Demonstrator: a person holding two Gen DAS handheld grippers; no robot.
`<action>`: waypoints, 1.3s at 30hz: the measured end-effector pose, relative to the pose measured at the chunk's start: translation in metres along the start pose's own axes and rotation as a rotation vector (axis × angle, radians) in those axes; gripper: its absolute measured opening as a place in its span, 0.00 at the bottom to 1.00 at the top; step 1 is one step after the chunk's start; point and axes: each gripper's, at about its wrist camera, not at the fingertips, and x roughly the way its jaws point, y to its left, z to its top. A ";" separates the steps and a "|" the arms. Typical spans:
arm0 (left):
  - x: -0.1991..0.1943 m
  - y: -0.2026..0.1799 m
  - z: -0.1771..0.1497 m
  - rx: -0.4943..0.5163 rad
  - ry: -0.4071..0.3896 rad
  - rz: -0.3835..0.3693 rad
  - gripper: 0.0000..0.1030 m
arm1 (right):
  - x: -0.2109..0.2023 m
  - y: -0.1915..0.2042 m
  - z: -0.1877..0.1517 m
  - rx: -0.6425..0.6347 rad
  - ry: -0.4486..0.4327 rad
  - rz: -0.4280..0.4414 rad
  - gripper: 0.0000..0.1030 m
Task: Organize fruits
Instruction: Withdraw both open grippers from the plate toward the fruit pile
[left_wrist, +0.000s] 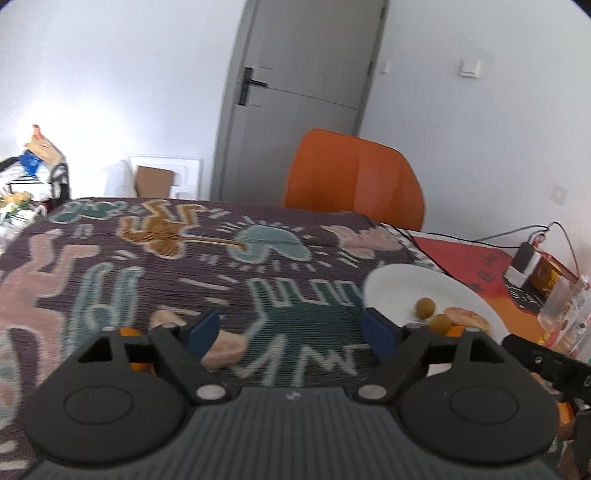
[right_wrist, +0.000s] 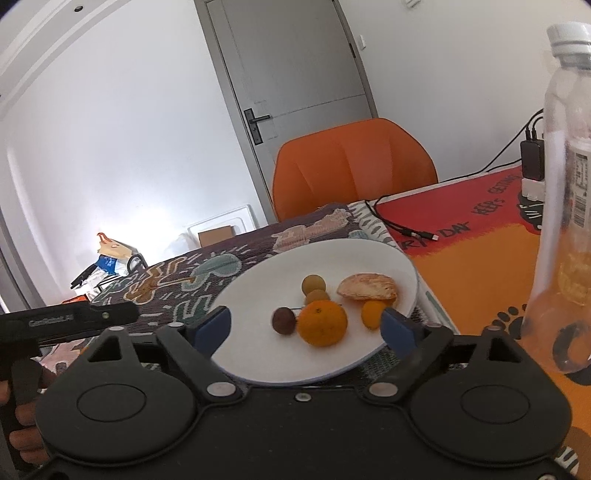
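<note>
Both tools gape empty: right tool (right_wrist: 306, 328) over the plate (right_wrist: 258, 354) with an orange (right_wrist: 322, 322), left tool (left_wrist: 291, 332) above the bench (left_wrist: 221, 266)

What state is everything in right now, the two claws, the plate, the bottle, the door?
Left gripper: open, empty.
Right gripper: open, empty.
White plate: holding fruit.
Orange: whole, on the plate.
Peeled piece: on the cloth, off the plate.
Bottle: upright, capped.
Door: closed.

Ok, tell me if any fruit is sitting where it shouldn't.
Yes. A peeled citrus piece lies on the patterned cloth by the open left gripper, off the white plate. Something orange shows behind that gripper's finger, mostly hidden.
</note>
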 end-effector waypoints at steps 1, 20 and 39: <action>-0.004 0.004 -0.001 -0.002 -0.007 0.010 0.83 | 0.000 0.002 -0.001 -0.001 -0.002 0.003 0.93; -0.043 0.081 -0.020 -0.071 -0.019 0.158 0.86 | 0.007 0.051 -0.012 -0.059 0.039 0.098 1.00; -0.037 0.136 -0.033 -0.167 -0.006 0.179 0.55 | 0.028 0.116 -0.024 -0.178 0.105 0.233 0.95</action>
